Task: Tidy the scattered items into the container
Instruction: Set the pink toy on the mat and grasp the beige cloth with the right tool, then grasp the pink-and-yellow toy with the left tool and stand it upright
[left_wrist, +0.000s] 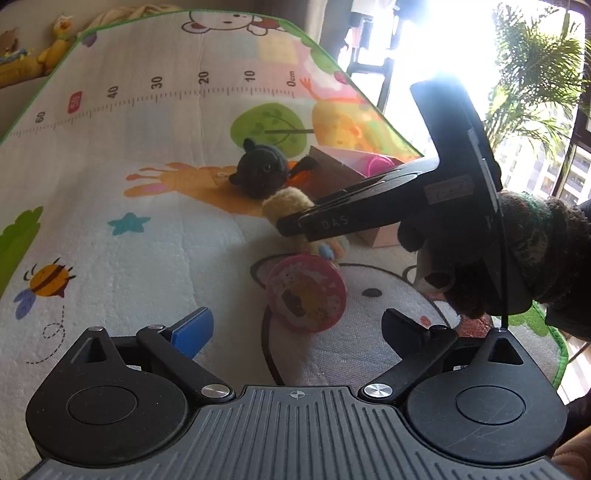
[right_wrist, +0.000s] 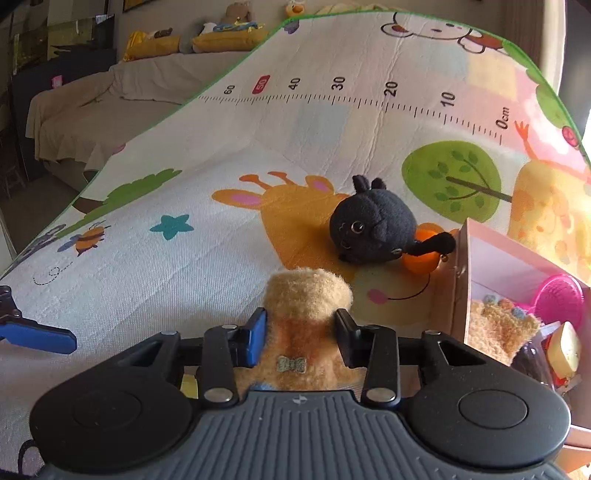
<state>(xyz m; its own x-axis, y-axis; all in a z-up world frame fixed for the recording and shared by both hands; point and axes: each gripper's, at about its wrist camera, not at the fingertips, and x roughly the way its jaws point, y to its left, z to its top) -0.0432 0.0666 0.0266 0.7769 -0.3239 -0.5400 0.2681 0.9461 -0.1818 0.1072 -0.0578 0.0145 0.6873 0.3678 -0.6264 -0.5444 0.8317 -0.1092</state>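
On the left side of the play mat (right_wrist: 258, 155), the left gripper (left_wrist: 295, 325) hovers with its jaws released and nothing between them. I judge it waits there because the round pink tin (left_wrist: 306, 293) lies on its side on the mat just in front of it, an easy next thing to collect. The mat carries all the things, and its cartoon print with a ruler strip runs toward the far edge.

More to the middle, the right gripper (right_wrist: 301, 334) has its jaws clenched on the tan plush toy (right_wrist: 308, 317). The blue pad presses one flank and the black finger presses the other, so the soft body bulges above them. The grip sits low on the body, probably so that the fluffy head stays free and the toy does not slip out. Whether the toy is already lifted off the mat I cannot tell.

Behind it, near the middle of the mat, the black plush toy (right_wrist: 373, 230) rests on the printed giraffe, with an orange ball (right_wrist: 419, 258) touching it. Both wait for tidying.

At the right edge of the mat stands the pink box (right_wrist: 461, 295), the container. It holds already a furry tan item (right_wrist: 498, 328) and a pink basket (right_wrist: 559, 301), so the task seems partly done. The box stands near the held toy, so the carry should be short.
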